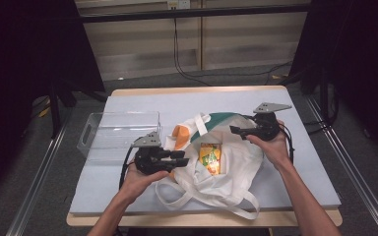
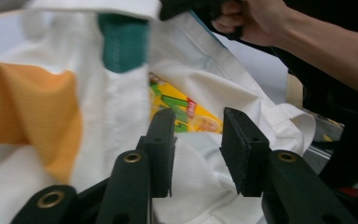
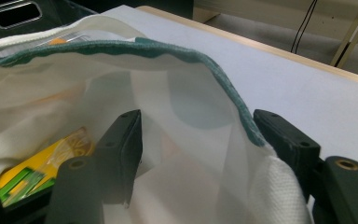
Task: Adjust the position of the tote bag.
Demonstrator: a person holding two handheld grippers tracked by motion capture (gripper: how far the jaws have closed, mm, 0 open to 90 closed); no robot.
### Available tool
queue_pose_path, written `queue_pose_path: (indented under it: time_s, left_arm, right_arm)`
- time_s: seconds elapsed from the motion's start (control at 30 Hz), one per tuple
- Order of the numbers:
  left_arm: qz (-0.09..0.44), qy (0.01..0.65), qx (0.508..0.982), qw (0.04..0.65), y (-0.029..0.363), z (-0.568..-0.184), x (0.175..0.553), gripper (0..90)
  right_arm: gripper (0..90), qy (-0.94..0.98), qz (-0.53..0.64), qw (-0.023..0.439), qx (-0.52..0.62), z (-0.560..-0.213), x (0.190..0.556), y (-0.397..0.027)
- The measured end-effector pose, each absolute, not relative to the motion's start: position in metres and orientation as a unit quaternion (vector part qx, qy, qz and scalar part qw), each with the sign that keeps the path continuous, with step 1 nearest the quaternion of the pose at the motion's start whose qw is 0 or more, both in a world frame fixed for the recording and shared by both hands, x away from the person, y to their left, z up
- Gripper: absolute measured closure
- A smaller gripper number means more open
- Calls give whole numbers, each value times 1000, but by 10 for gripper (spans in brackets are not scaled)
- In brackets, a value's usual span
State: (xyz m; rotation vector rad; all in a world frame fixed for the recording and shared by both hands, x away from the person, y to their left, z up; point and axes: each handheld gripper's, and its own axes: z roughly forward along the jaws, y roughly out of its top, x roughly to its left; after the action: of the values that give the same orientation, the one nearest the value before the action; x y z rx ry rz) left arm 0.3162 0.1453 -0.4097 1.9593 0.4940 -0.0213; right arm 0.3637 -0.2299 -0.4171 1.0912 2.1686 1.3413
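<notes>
Left gripper is held level at the bag's near-left edge, fingers parted, nothing gripped. Right gripper is at the green rim, fingers wide and straddling the cloth without pressing it. Bag lies mid-bench; yellow packet inside, print unreadable.

White woven cloth tote bag, matt, coarse weave, green hem. Glossy yellow plastic packet inside. Clear smooth plastic bin. Matt pale-blue table cover, wooden edge.
</notes>
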Motion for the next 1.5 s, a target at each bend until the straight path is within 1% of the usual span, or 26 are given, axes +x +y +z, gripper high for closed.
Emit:
queue_pose_path:
  time_s: [0.03, 0.07, 0.13, 0.17, 0.2, 0.23, 0.3, 0.4, 0.43, 0.47, 0.5, 0.53, 0.57, 0.6, 0.63, 0.73, 0.87, 0.9, 0.97, 1.1, 1.2, 1.33, 1.37, 1.43, 1.47, 1.5]
  left_arm:
    - [-6, 213, 818, 534, 149, -409, 316, 632]
    - [6, 224, 819, 528, 156, -409, 318, 586]
    - [7, 227, 816, 531, 159, -410, 318, 550]
    - [21, 235, 816, 528, 164, -411, 319, 526]
    - [21, 235, 816, 528, 164, -411, 319, 503]
    - [29, 245, 812, 528, 165, -410, 319, 503]
    - [24, 244, 808, 536, 171, -409, 320, 495]
    - [30, 238, 824, 513, 170, -412, 319, 489]
    - [24, 238, 832, 500, 166, -420, 322, 492]
    - [24, 238, 832, 500, 166, -420, 322, 497]
    - [26, 244, 840, 485, 161, -430, 327, 517]
    - [26, 244, 840, 485, 161, -430, 327, 537]
    - [23, 244, 846, 473, 157, -437, 331, 566]
    - [23, 244, 846, 473, 157, -437, 331, 639]
    - [12, 249, 844, 475, 158, -441, 334, 695]
    - [8, 252, 841, 478, 160, -441, 337, 804]
    - [7, 253, 838, 484, 159, -434, 338, 817]
    - [5, 246, 836, 491, 157, -430, 337, 817]
    - [7, 246, 835, 492, 155, -427, 336, 818]
    - [5, 250, 834, 491, 152, -424, 341, 821]
    - [1, 257, 831, 493, 153, -425, 343, 823]
    - [-1, 265, 825, 499, 160, -423, 346, 824]
    - [-4, 266, 824, 499, 161, -422, 349, 824]
    - [-7, 273, 821, 502, 162, -421, 352, 824]
    - [-8, 273, 820, 503, 162, -419, 354, 824]
    - [-6, 272, 819, 505, 162, -414, 356, 825]
  right_arm:
    - [328, 769, 475, 183, 387, -417, 364, -230]
    - [328, 771, 473, 184, 384, -415, 356, -231]
    - [327, 774, 468, 185, 384, -415, 353, -233]
    - [323, 779, 459, 189, 384, -416, 346, -236]
    - [323, 779, 459, 189, 384, -416, 346, -236]
    - [320, 779, 458, 189, 384, -417, 344, -237]
    - [313, 782, 450, 194, 384, -418, 335, -241]
    - [294, 782, 455, 197, 377, -418, 329, -244]
    - [291, 781, 456, 197, 378, -417, 330, -244]
    - [291, 781, 456, 197, 378, -417, 330, -244]
    - [289, 776, 462, 194, 384, -416, 336, -244]
    - [289, 776, 462, 194, 384, -416, 336, -244]
    - [269, 770, 468, 196, 386, -414, 342, -242]
    - [269, 770, 468, 196, 386, -414, 342, -242]
    - [252, 767, 470, 200, 388, -414, 342, -242]
    - [257, 768, 476, 197, 381, -414, 340, -244]
    - [238, 767, 485, 201, 370, -414, 340, -245]
    - [219, 768, 486, 202, 364, -411, 345, -240]
    - [219, 770, 486, 204, 360, -409, 346, -237]
    - [217, 764, 502, 210, 345, -395, 357, -225]
    - [216, 764, 500, 219, 345, -391, 356, -224]
    - [222, 761, 492, 224, 359, -390, 342, -238]
    - [225, 758, 485, 227, 371, -393, 332, -247]
    - [228, 756, 478, 233, 380, -397, 321, -257]
    - [228, 756, 478, 233, 380, -397, 321, -257]
    - [231, 753, 476, 232, 390, -404, 311, -266]
